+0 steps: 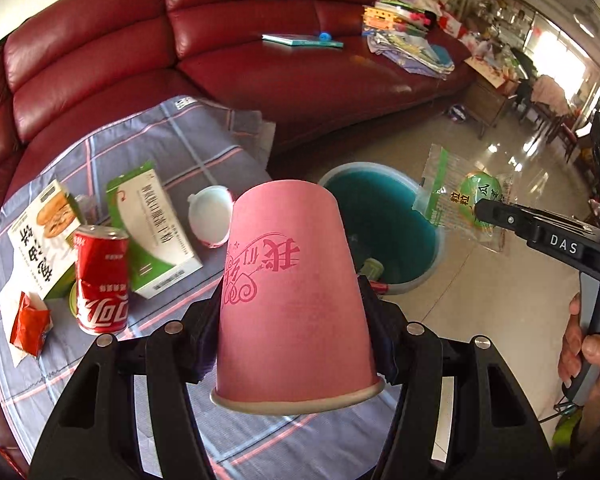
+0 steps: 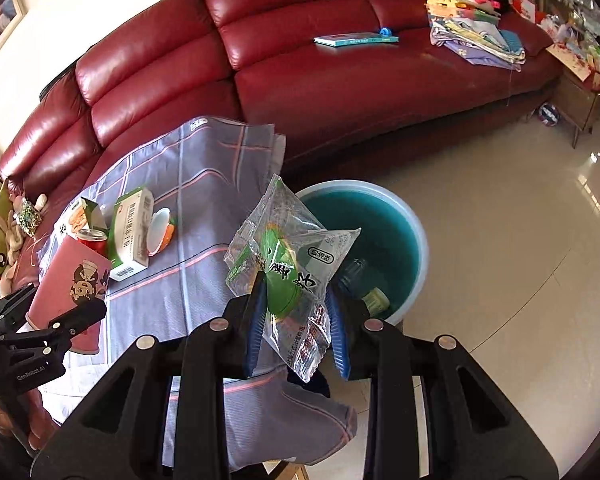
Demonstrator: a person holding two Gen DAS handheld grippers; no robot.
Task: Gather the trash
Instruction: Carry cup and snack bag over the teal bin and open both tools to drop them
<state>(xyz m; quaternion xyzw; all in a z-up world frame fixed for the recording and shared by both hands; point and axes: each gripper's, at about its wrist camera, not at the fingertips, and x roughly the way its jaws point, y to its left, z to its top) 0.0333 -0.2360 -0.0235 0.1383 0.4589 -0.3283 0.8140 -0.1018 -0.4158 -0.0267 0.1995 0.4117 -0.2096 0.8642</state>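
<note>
Pink paper cup [image 1: 292, 296] held upside down, axis tilted from upright.

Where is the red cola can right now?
In the left wrist view the red cola can stands upright at the left on the checked cloth, between the snack box and the green-and-white box.

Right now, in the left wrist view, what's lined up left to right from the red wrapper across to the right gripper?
Red wrapper → cola can → white bowl → pink paper cup → teal bin → clear snack bag → right gripper.
</note>
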